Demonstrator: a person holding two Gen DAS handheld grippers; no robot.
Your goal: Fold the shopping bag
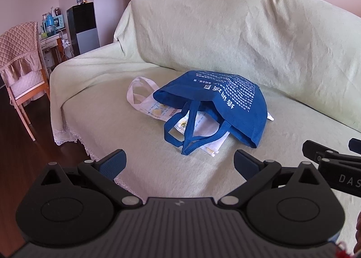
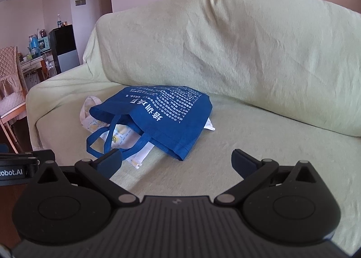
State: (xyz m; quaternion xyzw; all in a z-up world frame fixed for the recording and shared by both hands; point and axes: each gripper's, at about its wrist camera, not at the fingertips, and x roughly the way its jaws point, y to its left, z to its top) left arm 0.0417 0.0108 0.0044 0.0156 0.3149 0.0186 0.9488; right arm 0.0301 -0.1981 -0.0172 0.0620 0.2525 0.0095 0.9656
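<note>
Both claws gape before blue bag on sofa

- We saw the blue shopping bag lying flat on the sofa, partly covering a white bag.
- Our left gripper hung spread wide, holding nothing, near the bag's handles.
- The right gripper poked in at the edge.

A blue fabric shopping bag printed with white text lies unfolded and rumpled on the sofa seat near the backrest, its mouth agape and two blue handles trailing toward the seat's front edge, draped over a white bag beneath.
</note>
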